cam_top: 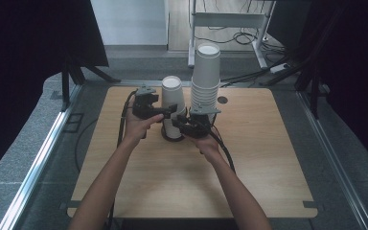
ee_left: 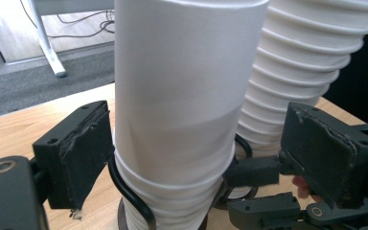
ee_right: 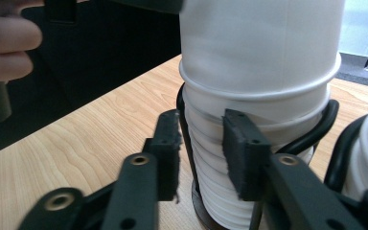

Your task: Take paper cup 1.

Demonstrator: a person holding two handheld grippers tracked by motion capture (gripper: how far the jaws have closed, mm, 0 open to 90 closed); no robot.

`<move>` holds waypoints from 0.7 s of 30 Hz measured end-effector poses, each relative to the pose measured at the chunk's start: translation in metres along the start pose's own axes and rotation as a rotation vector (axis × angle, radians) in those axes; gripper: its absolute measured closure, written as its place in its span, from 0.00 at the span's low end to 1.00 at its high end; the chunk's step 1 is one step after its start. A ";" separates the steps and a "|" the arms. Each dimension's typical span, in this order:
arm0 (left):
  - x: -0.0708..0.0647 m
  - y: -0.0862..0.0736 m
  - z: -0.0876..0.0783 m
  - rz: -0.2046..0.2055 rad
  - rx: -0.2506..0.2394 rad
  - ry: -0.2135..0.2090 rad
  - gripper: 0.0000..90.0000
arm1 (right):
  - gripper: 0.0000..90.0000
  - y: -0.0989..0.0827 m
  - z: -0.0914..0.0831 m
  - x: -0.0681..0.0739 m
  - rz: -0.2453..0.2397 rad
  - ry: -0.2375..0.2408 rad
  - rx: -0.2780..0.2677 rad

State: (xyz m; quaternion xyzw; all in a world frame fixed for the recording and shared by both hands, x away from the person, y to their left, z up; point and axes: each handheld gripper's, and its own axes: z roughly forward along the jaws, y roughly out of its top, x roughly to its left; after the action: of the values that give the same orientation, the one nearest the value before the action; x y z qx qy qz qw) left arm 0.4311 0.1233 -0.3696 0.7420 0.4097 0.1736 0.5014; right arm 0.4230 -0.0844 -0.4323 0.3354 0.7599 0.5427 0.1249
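A short stack of white paper cups point(cam_top: 172, 93) stands in a black wire holder point(cam_top: 173, 138) on the wooden table point(cam_top: 254, 163). Its top cup point(ee_left: 177, 86) sits raised on the nested cups below. My left gripper point(cam_top: 172, 111) point(ee_left: 196, 153) straddles that top cup from the left and is open: the left pad point(ee_left: 84, 153) lies close to the cup wall, the right pad point(ee_left: 316, 153) stands clear. My right gripper point(cam_top: 179, 125) point(ee_right: 201, 148) is low at the stack's front. Its pads keep a narrow gap, with the holder's upright wire point(ee_right: 182, 120) in it, pressing on nothing I can see.
A taller stack of white cups point(cam_top: 206, 72) stands in its own holder just right of the short one, close behind the right gripper. Cables trail from both grippers along the forearms. Black stands and a white frame point(cam_top: 227, 21) stand on the floor beyond the far edge.
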 end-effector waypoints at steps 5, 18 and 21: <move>0.005 0.001 0.011 -0.017 -0.002 -0.001 0.12 | 0.82 0.000 0.003 0.000 -0.004 0.000 -0.008; 0.007 0.002 0.028 0.002 0.008 0.003 0.11 | 0.83 -0.001 0.004 0.000 -0.016 -0.003 -0.003; 0.008 0.002 0.034 0.000 0.011 0.016 0.11 | 0.83 -0.001 0.004 0.001 -0.019 -0.008 0.001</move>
State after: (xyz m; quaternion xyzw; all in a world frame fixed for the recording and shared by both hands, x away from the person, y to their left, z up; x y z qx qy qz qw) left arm 0.4593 0.1085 -0.3841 0.7434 0.4146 0.1771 0.4941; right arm 0.4245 -0.0809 -0.4342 0.3302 0.7627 0.5400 0.1328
